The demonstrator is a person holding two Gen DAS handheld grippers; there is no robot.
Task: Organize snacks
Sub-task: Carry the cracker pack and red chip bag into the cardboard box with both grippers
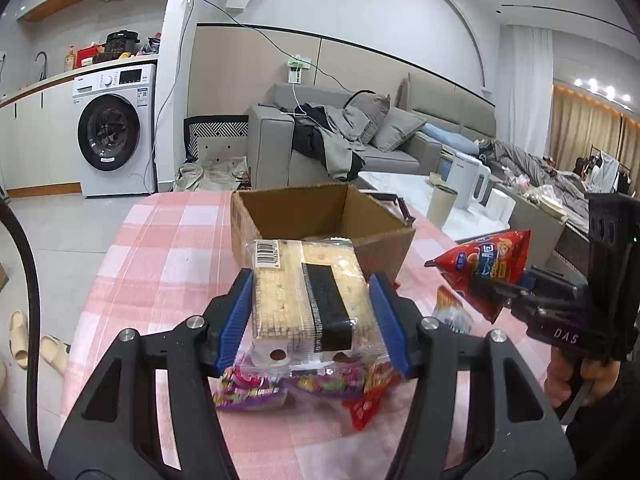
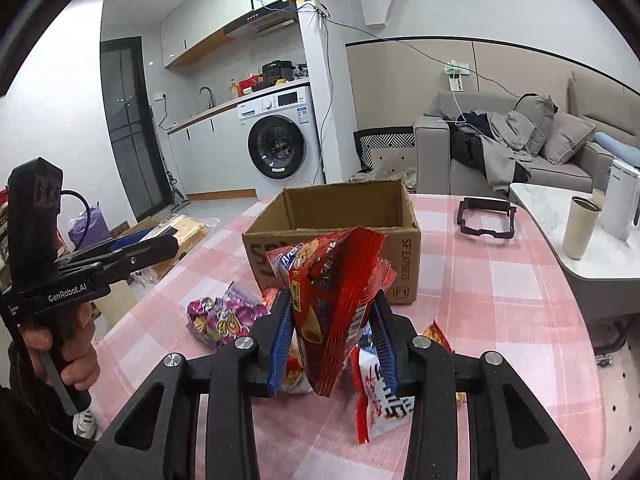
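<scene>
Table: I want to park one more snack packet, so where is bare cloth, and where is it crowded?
Bare checked cloth lies left of the cardboard box toward the table edge, and in the right wrist view between the box and the black frame. It is crowded in front of the box: purple candy bag, white-and-red packet.

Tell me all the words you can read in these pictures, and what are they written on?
"SF EXPRESS": side of the cardboard box.
"GenRobot.AI": body of the left gripper, seen from the right wrist.
"DAS": body of the right gripper, seen from the left wrist.
Red snack bag, cracker pack, white and red packet and washing machine: print too small, blurred or crumpled to read.
</scene>
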